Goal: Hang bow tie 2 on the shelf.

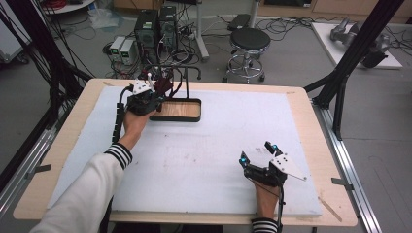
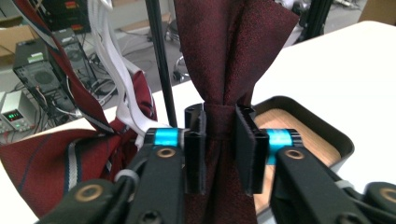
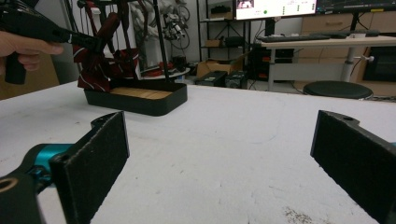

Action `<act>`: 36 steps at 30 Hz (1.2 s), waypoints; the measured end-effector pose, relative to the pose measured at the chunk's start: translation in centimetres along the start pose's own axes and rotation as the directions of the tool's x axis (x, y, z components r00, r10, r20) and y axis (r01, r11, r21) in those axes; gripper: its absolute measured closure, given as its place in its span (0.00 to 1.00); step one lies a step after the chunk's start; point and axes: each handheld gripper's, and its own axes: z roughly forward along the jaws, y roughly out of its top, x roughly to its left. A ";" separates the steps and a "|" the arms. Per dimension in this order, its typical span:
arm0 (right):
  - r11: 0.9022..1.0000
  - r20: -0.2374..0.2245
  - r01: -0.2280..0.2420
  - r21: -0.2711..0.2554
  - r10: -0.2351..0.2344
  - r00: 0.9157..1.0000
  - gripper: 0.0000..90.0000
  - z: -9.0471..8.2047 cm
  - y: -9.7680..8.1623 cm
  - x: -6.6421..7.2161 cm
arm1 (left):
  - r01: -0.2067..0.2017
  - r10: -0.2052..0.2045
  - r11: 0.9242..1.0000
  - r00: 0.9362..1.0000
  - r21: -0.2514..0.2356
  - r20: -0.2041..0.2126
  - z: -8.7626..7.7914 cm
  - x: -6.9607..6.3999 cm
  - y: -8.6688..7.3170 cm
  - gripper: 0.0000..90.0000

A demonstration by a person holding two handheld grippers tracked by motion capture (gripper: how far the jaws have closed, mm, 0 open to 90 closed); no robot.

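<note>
A plain dark red tie (image 2: 229,51) hangs from a black rack (image 2: 160,60) that stands in a black tray with a wooden floor (image 1: 197,116). My left gripper (image 2: 219,140) is shut on this tie, bunching the cloth between its pads. In the high view the left gripper (image 1: 156,92) is at the tray's left end. A red striped tie (image 2: 51,154) and a white band (image 2: 112,70) hang to the left of the held tie. My right gripper (image 1: 255,152) rests open on the white mat (image 1: 218,141) near the front right; its jaws (image 3: 222,140) stand wide apart, holding nothing.
The tray (image 3: 140,105) sits at the back left of the mat, with the left gripper (image 3: 95,45) at the ties (image 3: 105,60). Behind the table are a stool (image 1: 249,40), computer towers (image 1: 155,26) and cables. Black frame struts (image 1: 350,53) stand at the right.
</note>
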 end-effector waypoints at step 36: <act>1.000 0.007 0.015 0.005 -0.015 1.000 0.04 0.1 0.0 0.2 | -0.050 0.140 0.947 0.953 -0.317 0.268 -13.9 2.8 -7.1 0.17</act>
